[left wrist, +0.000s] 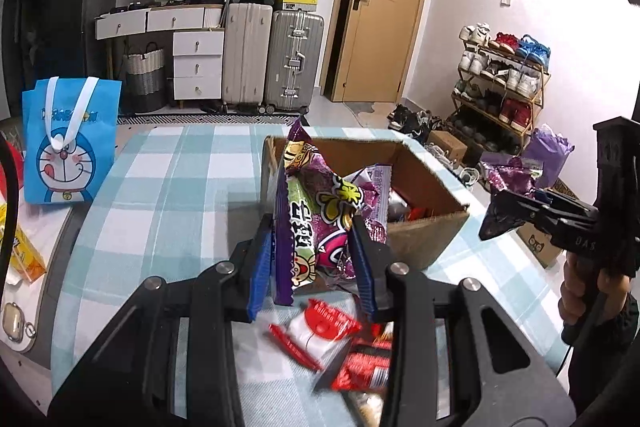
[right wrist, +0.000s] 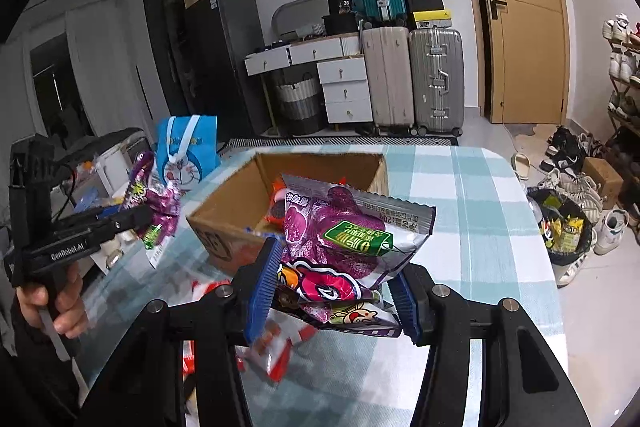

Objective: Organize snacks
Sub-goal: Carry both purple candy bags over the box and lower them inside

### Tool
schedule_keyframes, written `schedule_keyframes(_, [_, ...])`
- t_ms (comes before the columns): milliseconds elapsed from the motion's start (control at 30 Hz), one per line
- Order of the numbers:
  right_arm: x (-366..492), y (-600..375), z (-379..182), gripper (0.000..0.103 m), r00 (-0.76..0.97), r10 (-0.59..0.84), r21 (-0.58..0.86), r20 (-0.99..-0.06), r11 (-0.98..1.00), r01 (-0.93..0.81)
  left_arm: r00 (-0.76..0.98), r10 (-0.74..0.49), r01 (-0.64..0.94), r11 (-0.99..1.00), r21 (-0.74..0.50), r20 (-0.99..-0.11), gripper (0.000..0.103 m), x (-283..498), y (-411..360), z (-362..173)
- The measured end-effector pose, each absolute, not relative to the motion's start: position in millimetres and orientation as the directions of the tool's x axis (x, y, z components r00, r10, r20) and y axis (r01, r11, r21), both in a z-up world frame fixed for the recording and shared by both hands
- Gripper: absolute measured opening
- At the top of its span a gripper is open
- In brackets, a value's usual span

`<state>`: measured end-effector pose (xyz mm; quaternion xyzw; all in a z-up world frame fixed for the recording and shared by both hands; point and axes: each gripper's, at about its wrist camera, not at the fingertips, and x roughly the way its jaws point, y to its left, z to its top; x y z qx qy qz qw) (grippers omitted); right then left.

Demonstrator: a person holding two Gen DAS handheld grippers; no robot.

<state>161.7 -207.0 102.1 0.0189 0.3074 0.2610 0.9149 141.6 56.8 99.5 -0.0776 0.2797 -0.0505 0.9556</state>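
Observation:
My left gripper (left wrist: 312, 267) is shut on a purple snack bag (left wrist: 320, 211) and holds it upright above the table, just in front of an open cardboard box (left wrist: 424, 231) with several snacks inside. My right gripper (right wrist: 332, 287) is shut on another purple snack bag (right wrist: 344, 243), held in front of the same box (right wrist: 224, 211). Each gripper shows in the other's view, the right (left wrist: 504, 215) and the left (right wrist: 148, 215), each with its purple bag. Red and white snack packets (left wrist: 320, 335) lie on the table below the left gripper.
The table has a blue and white checked cloth (left wrist: 168, 195). A blue Doraemon bag (left wrist: 68, 143) stands at the left. Suitcases (left wrist: 272, 63), drawers, a door and a shoe rack (left wrist: 504, 83) are behind. A bin (right wrist: 564, 227) stands on the floor at the right.

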Motion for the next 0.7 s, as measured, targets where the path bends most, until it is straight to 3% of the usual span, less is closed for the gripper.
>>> schedule_keyframes(700, [222, -152, 104, 0.053, 0.638, 0.500, 0.172, -0.586, 0.846, -0.505, 0.830, -0.120, 0.046, 0.988, -0.147, -0.544, 0.033, 228, 25, 101])
